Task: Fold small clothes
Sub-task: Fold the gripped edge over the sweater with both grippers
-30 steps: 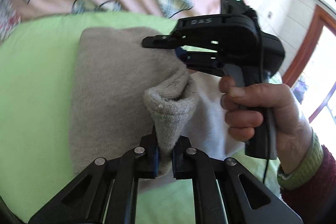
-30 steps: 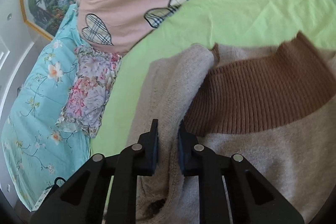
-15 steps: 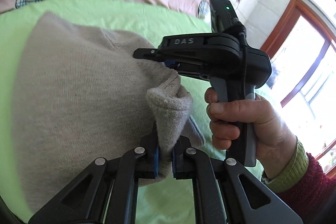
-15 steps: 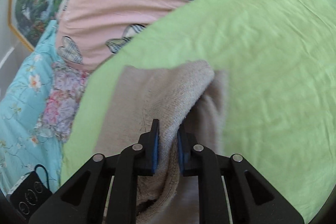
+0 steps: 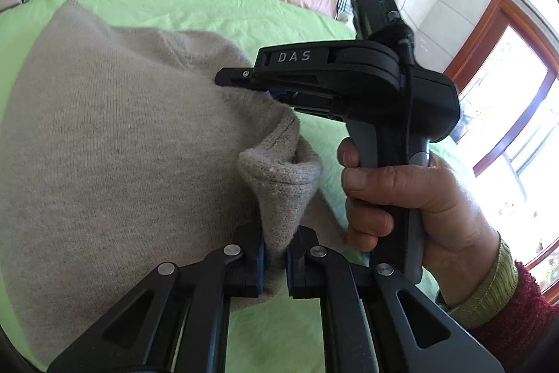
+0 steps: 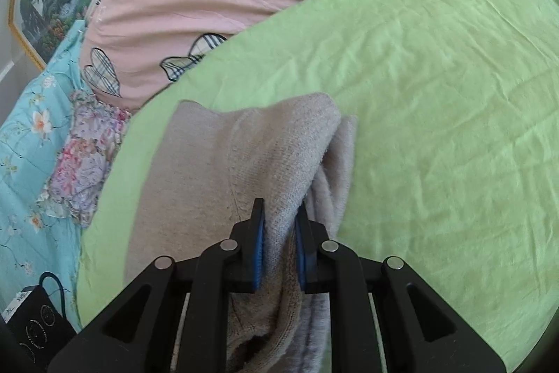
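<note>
The brown collar seen a second ago is now hidden: the sweater (image 5: pixel 115 142) is folded over, and both grippers have slid across the green sheet (image 6: pixel 436 93). White letters on the right gripper (image 5: pixel 279 93), mid frame, read "DAS". A hand (image 5: pixel 401 198) holds its handle. The left gripper (image 5: pixel 276 250), bottom middle, pinches a sweater fold tight. The right gripper pinches the sweater's thick edge too. The sweater lies on the sheet, left of centre.

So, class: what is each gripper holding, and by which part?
Both grip the beige sweater: left gripper pinches a bunched edge fold, right gripper another edge fold.
</note>
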`<state>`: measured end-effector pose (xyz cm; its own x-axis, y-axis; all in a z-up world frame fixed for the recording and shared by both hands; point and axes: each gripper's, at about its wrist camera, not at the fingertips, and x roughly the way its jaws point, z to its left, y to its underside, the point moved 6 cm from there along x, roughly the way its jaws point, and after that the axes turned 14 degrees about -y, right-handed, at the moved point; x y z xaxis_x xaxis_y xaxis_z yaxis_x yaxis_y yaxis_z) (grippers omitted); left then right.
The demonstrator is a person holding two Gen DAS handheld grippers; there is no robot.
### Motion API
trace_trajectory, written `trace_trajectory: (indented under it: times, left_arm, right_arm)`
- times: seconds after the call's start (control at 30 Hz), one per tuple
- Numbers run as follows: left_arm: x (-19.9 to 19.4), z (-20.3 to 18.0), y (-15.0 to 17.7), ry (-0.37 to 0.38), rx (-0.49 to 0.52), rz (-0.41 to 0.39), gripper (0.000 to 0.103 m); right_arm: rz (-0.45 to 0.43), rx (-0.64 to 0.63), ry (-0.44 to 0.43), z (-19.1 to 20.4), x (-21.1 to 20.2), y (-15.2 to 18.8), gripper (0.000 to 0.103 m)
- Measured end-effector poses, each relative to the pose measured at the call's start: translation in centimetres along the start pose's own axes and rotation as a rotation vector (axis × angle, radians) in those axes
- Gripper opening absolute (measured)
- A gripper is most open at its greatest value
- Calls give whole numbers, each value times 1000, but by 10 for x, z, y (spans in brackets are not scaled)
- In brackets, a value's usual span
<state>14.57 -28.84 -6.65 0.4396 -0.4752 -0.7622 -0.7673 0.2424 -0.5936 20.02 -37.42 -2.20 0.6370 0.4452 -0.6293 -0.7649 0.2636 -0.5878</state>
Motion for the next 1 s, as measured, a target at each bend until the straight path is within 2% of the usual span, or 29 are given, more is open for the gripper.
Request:
trace_trajectory:
  times: [0.13, 0.3, 0.53, 0.67, 0.7, 0.73, 0.77, 0.87, 0.93, 1.0]
  left_arm:
    - [4, 7, 5, 16, -33, 22, 8]
    - [-4, 11, 7, 29, -51, 41, 16]
    - [-36, 18, 19, 57, -59, 54, 28]
    - [-62, 31, 21, 46, -60, 25, 35]
    - [-71, 39, 22, 33, -64, 12, 42]
    - [-78, 45, 22, 22, -70, 4, 49]
    - [-83, 51, 20, 10, -78, -5, 50]
    - [-97, 78, 14, -31, -112, -29, 55]
    - [-100, 101, 7, -64, -156, -41, 65]
    - [-94, 121, -5, -95, -198, -44, 70]
  right_arm:
    - [-16, 26, -21, -6, -4, 6, 17]
    - [-25, 18, 14, 0, -13, 9, 20]
    - [-34, 9, 47, 11, -27, 20, 25]
    - [-27, 14, 59, 10, -39, 32, 26]
    - [-31, 17, 62, 9, -42, 33, 28]
    - [-35, 21, 72, 9, -46, 33, 38]
    - [-42, 22, 89, 7, -51, 33, 48]
    - [-56, 31, 84, 8, -59, 33, 53]
    - [-59, 39, 60, 11, -61, 31, 55]
    - [-53, 38, 38, 16, -58, 30, 58]
